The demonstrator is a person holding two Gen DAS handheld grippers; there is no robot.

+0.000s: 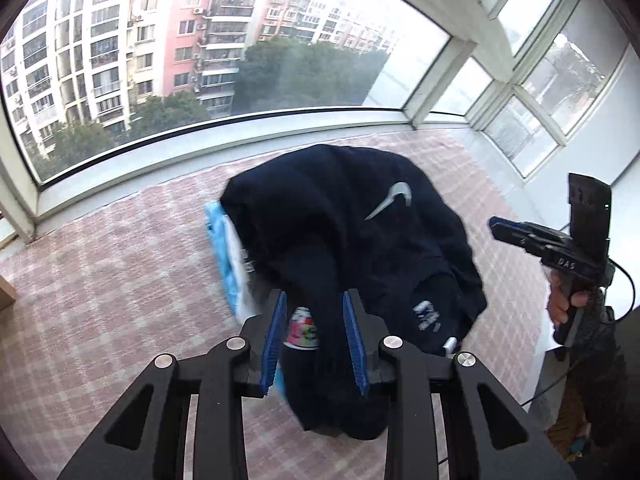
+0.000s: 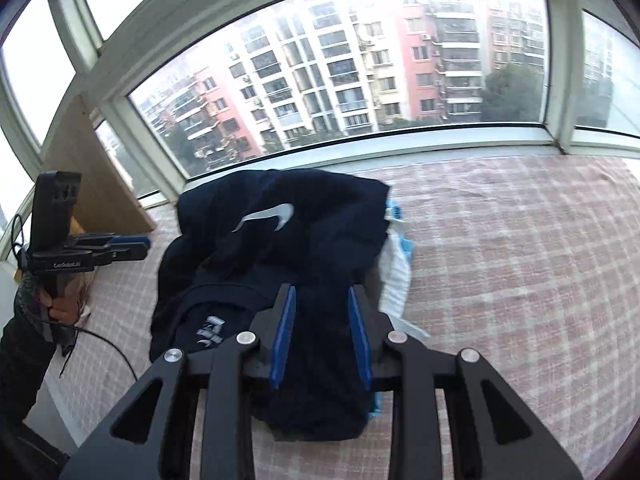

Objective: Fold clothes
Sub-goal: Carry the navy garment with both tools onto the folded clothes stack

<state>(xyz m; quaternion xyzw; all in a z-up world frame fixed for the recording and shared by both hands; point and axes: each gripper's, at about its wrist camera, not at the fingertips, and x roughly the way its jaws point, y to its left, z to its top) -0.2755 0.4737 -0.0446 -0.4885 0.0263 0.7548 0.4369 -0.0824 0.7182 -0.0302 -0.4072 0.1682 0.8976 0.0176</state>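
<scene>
Navy garment [image 1: 344,240] lies bunched on our checked cloth [image 1: 120,280] near its window edge; our left gripper [image 1: 314,344] and right gripper [image 2: 322,336] stand apart over it, gripping nothing.

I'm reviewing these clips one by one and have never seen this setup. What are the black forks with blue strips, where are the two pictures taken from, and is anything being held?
No robot here: a person holds a two-finger gripper in each hand, each carrying a forward-looking fisheye camera. One picture looks along the left gripper, the other along the right gripper; each also shows the other from the side. On the pink checked cloth lies a crumpled dark navy garment over a light blue and white garment. Both grippers hover open above the navy fabric; nothing is clamped.
</scene>
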